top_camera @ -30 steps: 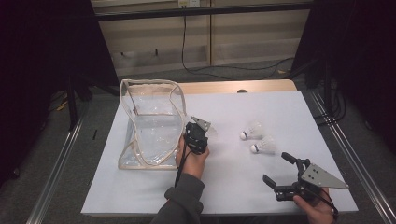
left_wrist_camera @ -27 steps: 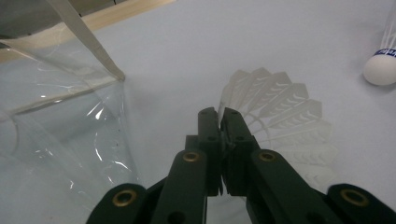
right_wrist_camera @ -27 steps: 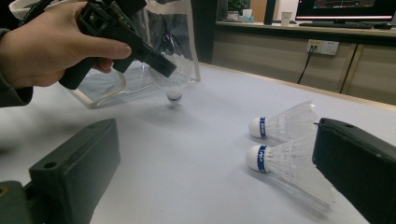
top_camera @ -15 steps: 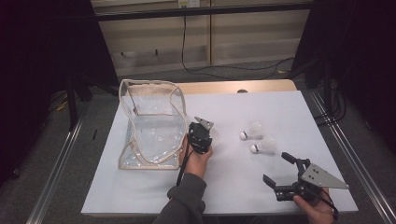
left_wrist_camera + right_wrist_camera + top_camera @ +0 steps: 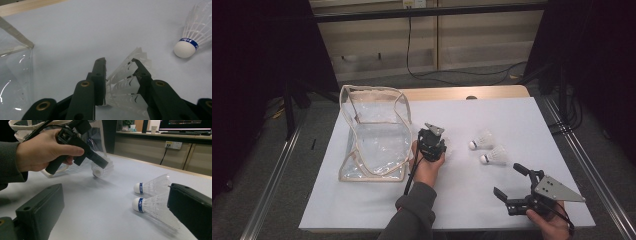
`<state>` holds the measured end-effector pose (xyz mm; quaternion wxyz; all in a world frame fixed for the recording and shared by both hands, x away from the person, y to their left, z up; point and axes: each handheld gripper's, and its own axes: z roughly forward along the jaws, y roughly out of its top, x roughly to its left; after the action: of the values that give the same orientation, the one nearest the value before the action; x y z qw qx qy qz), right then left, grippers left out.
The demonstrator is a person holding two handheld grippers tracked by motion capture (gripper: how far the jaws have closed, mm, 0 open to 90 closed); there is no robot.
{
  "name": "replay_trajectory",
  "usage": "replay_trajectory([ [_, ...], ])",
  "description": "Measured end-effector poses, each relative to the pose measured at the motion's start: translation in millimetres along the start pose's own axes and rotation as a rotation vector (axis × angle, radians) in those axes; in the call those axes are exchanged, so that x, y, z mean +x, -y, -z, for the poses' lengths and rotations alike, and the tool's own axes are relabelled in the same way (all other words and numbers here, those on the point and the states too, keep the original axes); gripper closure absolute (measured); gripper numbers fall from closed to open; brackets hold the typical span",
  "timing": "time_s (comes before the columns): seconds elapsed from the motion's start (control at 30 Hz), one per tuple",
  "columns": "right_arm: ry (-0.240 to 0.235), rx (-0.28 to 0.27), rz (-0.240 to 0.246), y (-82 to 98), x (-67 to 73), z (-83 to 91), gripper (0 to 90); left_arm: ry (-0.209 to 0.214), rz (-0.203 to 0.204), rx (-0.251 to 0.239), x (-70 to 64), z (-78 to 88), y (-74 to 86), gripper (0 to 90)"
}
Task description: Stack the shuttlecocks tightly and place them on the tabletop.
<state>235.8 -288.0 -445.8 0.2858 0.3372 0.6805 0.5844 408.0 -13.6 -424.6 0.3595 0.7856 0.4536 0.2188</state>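
Note:
A white shuttlecock (image 5: 125, 82) (image 5: 101, 171) sits feathers-first between the jaws of my left gripper (image 5: 120, 62) (image 5: 446, 149), cork end down just over the white table. The jaws have just been opening, and the feathers still touch both of them. The clear plastic bag (image 5: 374, 135) (image 5: 15, 75) lies just to its left. Two more shuttlecocks (image 5: 482, 141) (image 5: 494, 156) lie side by side on the table, right of the left gripper; they are also close ahead of my right gripper (image 5: 115, 192) (image 5: 508, 180). That gripper rests open near the front right corner with nothing between its jaws.
The white table (image 5: 462, 210) has bare surface between the two hands and along the front. A wooden strip (image 5: 462, 93) borders the far edge. Metal rails (image 5: 582, 165) run along both sides, and cables lie on the floor behind.
My left gripper has shifted rightward, away from the bag's opening, carrying the shuttlecock over the bare table. The right gripper has stayed put.

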Motion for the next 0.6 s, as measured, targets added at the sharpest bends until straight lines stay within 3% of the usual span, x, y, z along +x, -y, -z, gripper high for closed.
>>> replay_trajectory([
  [0.6,-0.004,0.001,-0.002,0.0,0.4,0.2,0.4,0.018,0.011,-0.007,-4.4,-13.7,-9.4,67.3],
])
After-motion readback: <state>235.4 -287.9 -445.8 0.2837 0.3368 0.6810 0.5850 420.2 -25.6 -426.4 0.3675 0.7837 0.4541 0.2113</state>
